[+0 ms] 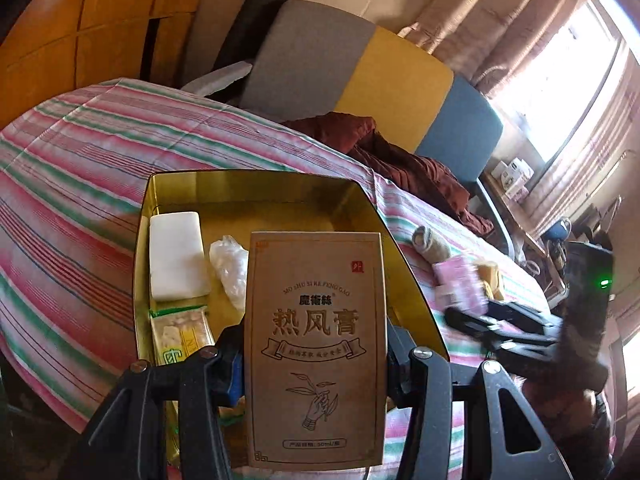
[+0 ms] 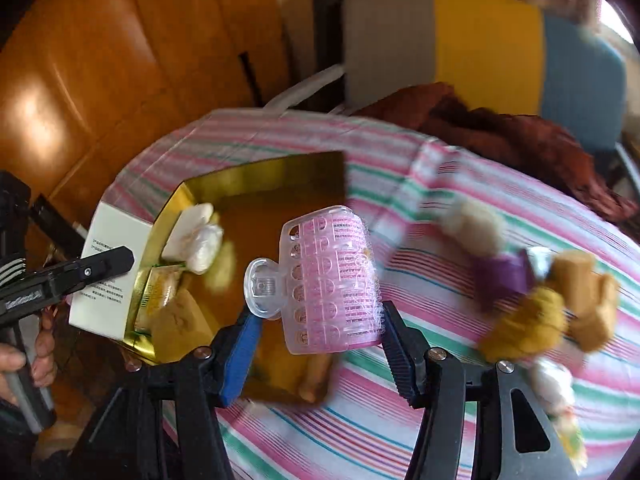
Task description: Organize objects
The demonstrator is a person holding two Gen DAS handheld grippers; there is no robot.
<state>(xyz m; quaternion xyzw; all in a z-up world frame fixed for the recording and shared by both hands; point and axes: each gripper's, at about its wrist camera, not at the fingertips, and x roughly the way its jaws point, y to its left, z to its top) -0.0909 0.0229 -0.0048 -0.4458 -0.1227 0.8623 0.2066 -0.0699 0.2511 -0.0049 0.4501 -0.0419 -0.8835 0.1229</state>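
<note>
My left gripper (image 1: 316, 356) is shut on a brown cardboard box (image 1: 316, 344) with Chinese print, held upright over the gold tin (image 1: 256, 184). The tin holds a white soap bar (image 1: 176, 256), a crumpled plastic bag (image 1: 230, 264) and a green-and-yellow packet (image 1: 182, 334). My right gripper (image 2: 316, 332) is shut on a pink hair roller with a clear clip (image 2: 328, 280), above the tin's right edge (image 2: 264, 168). The left gripper (image 2: 80, 272) and its box (image 2: 108, 272) show at the tin's left in the right wrist view.
The tin sits on a bed with a striped pink-green sheet (image 1: 80, 168). Small things lie right of it: yellow and tan plush items (image 2: 560, 304), a purple item (image 2: 504, 272), a beige sock (image 1: 432, 244). A brown garment (image 1: 400, 160) and colour-block headboard (image 1: 392, 76) are behind.
</note>
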